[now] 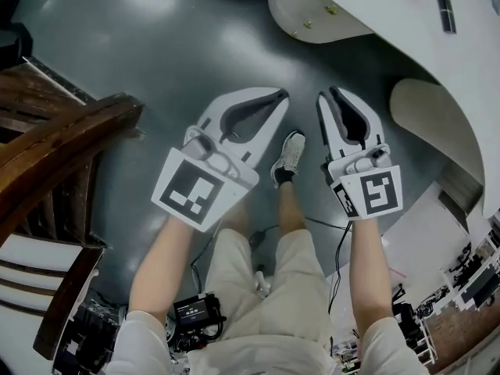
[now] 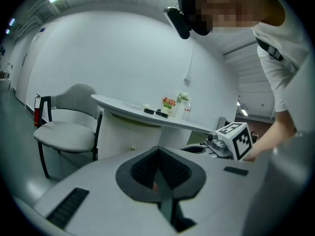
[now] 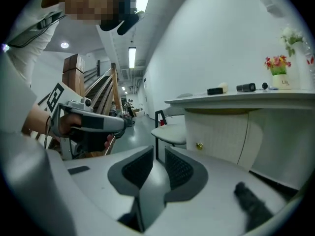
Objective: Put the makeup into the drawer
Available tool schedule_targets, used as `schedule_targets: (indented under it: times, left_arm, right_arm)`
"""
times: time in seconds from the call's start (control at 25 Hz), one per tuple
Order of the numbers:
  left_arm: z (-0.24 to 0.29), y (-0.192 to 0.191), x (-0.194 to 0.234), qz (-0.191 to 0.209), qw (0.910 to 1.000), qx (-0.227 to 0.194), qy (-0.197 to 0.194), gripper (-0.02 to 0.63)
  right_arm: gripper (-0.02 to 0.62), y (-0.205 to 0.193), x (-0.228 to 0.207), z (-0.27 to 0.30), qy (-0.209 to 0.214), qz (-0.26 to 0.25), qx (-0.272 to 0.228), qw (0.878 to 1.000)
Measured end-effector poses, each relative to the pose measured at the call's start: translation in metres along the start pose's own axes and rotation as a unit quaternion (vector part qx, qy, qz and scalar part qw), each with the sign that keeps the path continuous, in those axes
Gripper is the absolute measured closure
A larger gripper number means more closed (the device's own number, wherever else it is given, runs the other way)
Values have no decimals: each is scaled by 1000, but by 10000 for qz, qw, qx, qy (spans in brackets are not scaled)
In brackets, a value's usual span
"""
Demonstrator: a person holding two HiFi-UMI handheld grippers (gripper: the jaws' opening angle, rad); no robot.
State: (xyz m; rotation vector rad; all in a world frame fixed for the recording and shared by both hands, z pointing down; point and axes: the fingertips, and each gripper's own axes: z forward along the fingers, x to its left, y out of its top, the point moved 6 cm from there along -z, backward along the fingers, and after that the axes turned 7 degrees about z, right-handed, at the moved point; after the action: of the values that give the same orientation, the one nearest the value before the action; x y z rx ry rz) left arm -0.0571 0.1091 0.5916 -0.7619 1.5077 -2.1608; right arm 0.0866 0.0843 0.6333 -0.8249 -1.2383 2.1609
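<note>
Claws, two, both empty.
My left claw (image 2: 158, 151) closed; my right claw (image 3: 157, 154) narrowly apart; makeup (image 1: 446, 12) on bench (image 1: 476, 69).

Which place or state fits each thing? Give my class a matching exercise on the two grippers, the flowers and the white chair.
Things:
1. left gripper
2. right gripper
3. flowers
4. chair

Places or states:
A. on top of the desk
B. fingers a little apart, nothing between them
C. on the floor beside the desk
D. fingers together

Pairs: 1-D, 2-B, 3-A, 4-C
</note>
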Motion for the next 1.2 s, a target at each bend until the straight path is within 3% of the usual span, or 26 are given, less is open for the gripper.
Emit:
schedule_targets:
  times: [0.4,0.88,1.2]
  left_arm:
    - [43,-45,19,-34,10000,-72,56,598]
    - [48,-56,40,7,10000,58,-28,598]
    - [48,-53,44,-15,9998,168,-88,598]
  right_arm:
    - [468,-33,-63,68,-219,-73,-269,9994]
    - [437,-21,-113,129,-589,-589,-214,9963]
    - [439,-17,-125,144,-286,-894,87,9955]
